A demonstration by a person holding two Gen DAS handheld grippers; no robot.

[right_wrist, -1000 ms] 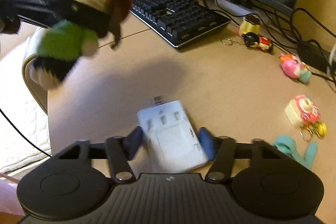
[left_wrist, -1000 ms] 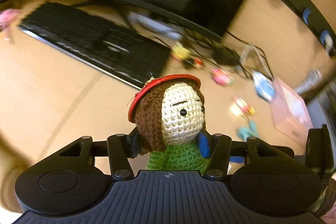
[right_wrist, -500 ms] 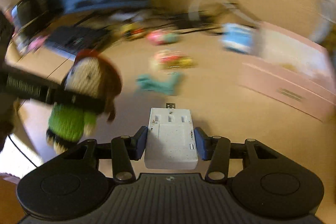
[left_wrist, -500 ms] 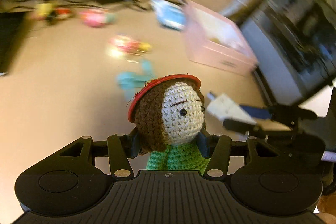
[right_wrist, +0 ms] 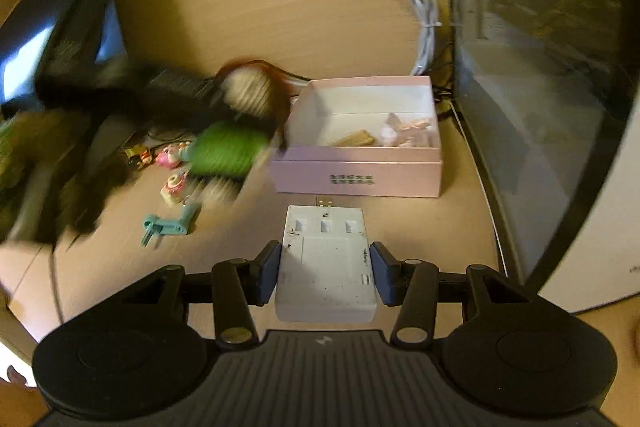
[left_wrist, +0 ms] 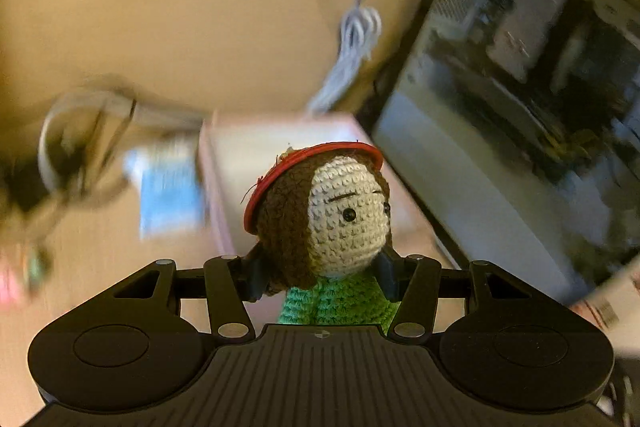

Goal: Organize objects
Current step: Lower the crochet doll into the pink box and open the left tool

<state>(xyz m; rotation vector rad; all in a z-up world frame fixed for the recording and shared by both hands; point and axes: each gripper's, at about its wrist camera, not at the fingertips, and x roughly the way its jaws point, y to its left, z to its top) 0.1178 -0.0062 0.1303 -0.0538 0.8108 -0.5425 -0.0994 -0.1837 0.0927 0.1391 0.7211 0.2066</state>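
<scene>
Fingers (left_wrist: 264, 277) of the left gripper (left_wrist: 320, 277) sit narrow, pinched on a crochet doll (left_wrist: 332, 223) at the neck, just under its head; green body runs down behind the gripper base. Doll's upright, face toward the lens, red hat brim on top. Behind it, blurred: a pink box (left_wrist: 256, 143), w/ a blue packet (left_wrist: 170, 195) beside the box's left wall and a white cord (left_wrist: 352, 39) beyond its far side. Dark computer case (left_wrist: 520, 87) stands right of the box. Doll looks soft and light; yarn should squash under the pads, so the neck is prob. the best hold – the head keeps it from slipping through.

Right-wrist view: right gripper (right_wrist: 325, 273) is also narrow, pads tight on both long sides of a white charger block (right_wrist: 326, 263), USB plug pointing at the box. Block hangs above the bench (right_wrist: 460, 227), just short of the box's front wall (right_wrist: 356, 179). Box is open, w/ some small bits inside at the right. Block looks stiff and smooth, likely slippery, so a flat-side pinch suits it. Left of the box, the doll shows motion-blurred near the box's left wall. Small toys (right_wrist: 172, 155) and a teal clip (right_wrist: 172, 227) lie on the bench further left of the box.
</scene>
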